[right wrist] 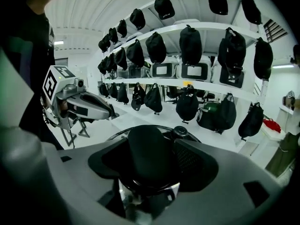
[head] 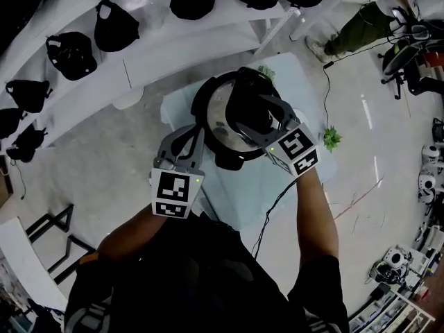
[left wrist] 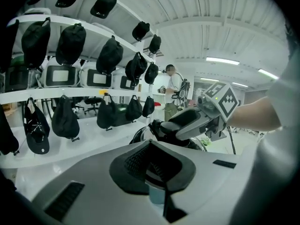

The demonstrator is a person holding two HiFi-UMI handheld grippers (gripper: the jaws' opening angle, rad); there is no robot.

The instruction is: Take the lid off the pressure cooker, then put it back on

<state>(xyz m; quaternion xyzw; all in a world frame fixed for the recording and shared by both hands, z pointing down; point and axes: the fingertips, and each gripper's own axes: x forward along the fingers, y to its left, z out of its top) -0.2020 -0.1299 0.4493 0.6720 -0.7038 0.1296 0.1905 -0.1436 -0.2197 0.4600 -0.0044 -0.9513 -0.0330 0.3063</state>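
The pressure cooker [head: 216, 120] sits on a small pale table [head: 277, 186] in the middle of the room, a little toward the table's far-left part. Its lid [head: 220, 109] is on, shiny metal under a black lid handle [right wrist: 150, 156]. A black side handle [head: 232, 160] sticks out toward the near edge.

The right gripper [head: 258, 113] reaches in from the near right, tilted down over the lid. Its 2 jaws stand wide with the black lid handle between them. The pads flank the handle on both sides, and a thin gap shows at the right pad, so they are not pressing on it.

The left gripper [head: 184, 141] comes in from the near left, its tips just beside the cooker's left rim. Its jaws are apart too. Through the gap between them I can see a bit of the pale table top and a dark shape I cannot name. Nothing is clearly gripped there.

Behind the table, on the far left, long white shelves [head: 159, 54] curve along the wall, hung with rows of black caps [head: 69, 54]. 2 small green plants [head: 331, 139] sit at the table's edges, 1 on the right and 1 at the far side. Another person [left wrist: 171, 90] stands well apart on the far side of the room.
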